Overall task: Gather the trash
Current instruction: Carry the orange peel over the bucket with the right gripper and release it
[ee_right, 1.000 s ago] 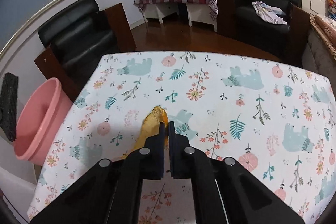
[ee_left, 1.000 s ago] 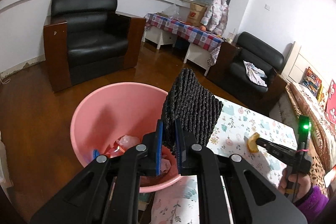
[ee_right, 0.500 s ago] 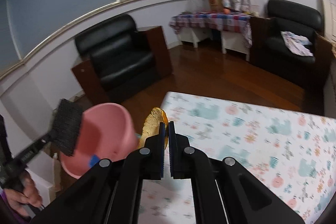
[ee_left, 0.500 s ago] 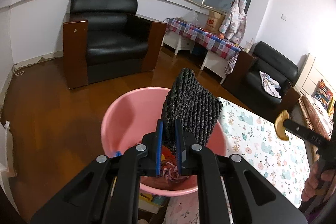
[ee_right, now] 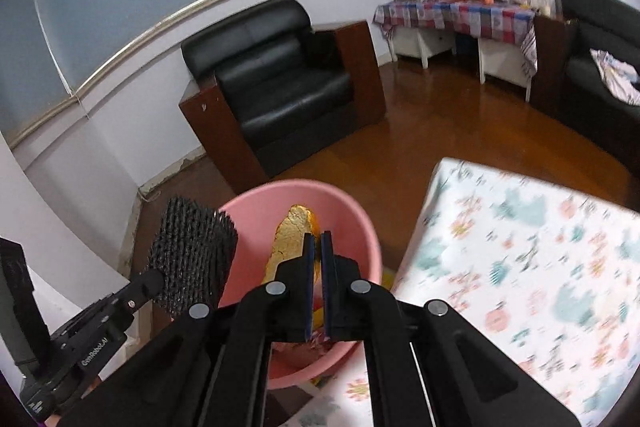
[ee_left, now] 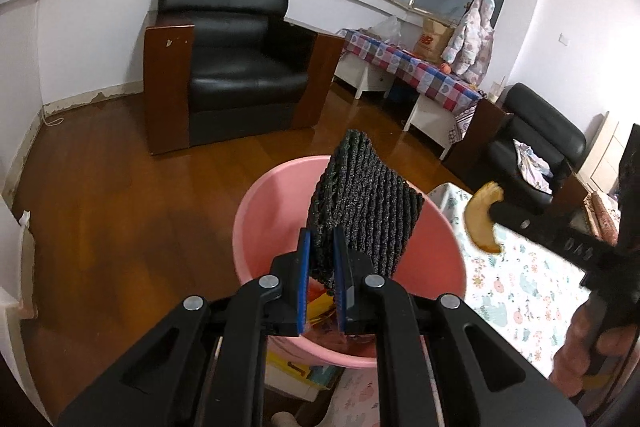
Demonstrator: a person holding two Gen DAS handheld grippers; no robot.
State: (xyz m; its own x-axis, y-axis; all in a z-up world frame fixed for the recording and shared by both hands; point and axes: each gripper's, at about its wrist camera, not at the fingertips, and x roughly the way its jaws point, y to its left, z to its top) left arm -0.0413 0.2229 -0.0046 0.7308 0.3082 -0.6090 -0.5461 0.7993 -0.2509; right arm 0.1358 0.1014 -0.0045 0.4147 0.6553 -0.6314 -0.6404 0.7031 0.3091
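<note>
Both grippers are parked over the pink bin [ee_left: 276, 211] right now, each with a piece of trash. The left gripper [ee_left: 320, 279] has its blue-padded jaws squeezed narrow on the bottom corner of a black mesh pad [ee_left: 364, 207], which sticks up from the jaws and hangs over the bin's mouth. From the right wrist view the same pad [ee_right: 192, 259] sits at the bin's left rim, so it's at the edge more than dead center.

The right gripper [ee_right: 317, 283] is pinched nearly closed on a peel [ee_right: 292, 239], yellowish-gold and curved, poking up past the fingertips with the bin's [ee_right: 360, 227] pink inside right behind it. In the left view that peel [ee_left: 482, 215] shows as an orange-brown crescent on the end of the right gripper [ee_left: 496, 211], over the spot where the bin's right rim meets the table [ee_left: 520, 291] corner.

The bin sits on the wood floor [ee_left: 120, 211], tucked against the table's corner. The table has a white cloth with flowers and teal animals on it. There's already some stuff at the bottom of the bin, red, yellow and pinkish bits, but the grippers cover most of it so I can't tell what any of it is.

Behind it all there's a black armchair [ee_left: 236, 67] with wood sides against the wall.
</note>
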